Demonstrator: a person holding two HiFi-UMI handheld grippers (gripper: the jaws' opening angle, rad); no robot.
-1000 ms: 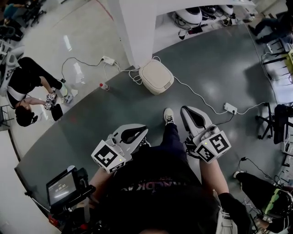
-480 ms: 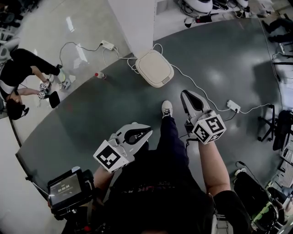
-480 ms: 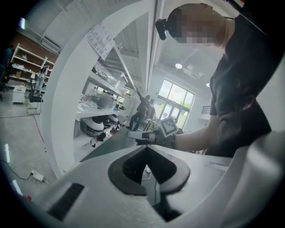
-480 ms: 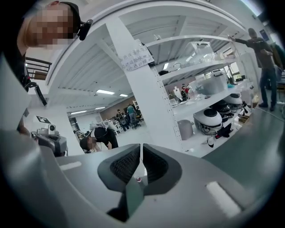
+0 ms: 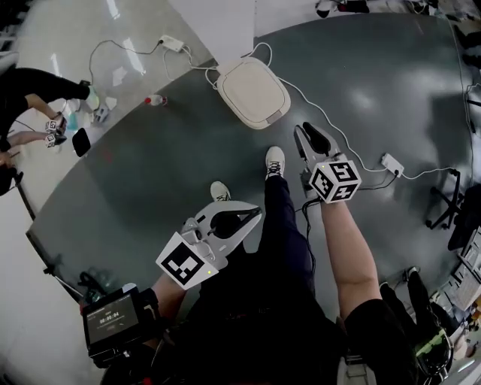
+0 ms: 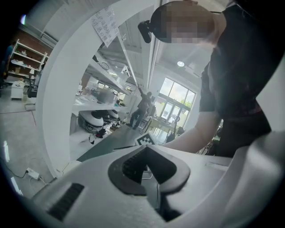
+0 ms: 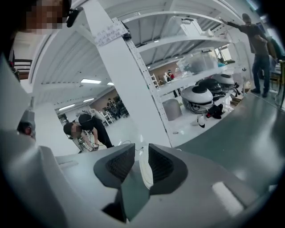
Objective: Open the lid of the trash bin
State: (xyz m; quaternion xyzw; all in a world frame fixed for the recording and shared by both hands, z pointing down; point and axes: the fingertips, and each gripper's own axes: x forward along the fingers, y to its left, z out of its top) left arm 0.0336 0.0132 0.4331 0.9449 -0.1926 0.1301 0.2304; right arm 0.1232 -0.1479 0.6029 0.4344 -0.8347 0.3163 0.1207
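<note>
The trash bin [image 5: 253, 92] is a low cream box with a rounded square lid lying flat, on the dark floor by a white pillar [image 5: 218, 22]. My right gripper [image 5: 307, 134] points at it from just short of its near right corner. Its jaws are opening, with nothing between them. In the right gripper view a strip of the cream bin [image 7: 144, 171] shows through the gap of the right gripper [image 7: 142, 153]. My left gripper [image 5: 255, 214] hangs farther back by my leg, tips together and empty. In its own view the left gripper [image 6: 147, 149] points past the pillar.
A white cable [image 5: 331, 154] runs from the bin to a power strip [image 5: 391, 163] on the right; another strip [image 5: 171, 43] lies behind. A small bottle [image 5: 154, 100] lies left of the bin. A person [image 5: 30, 83] crouches at far left. My shoes [image 5: 276, 162] stand before the bin.
Both grippers have sunk and moved toward the bin, the right one farther. The right gripper's jaws have parted from shut. A second shoe has come into view.
</note>
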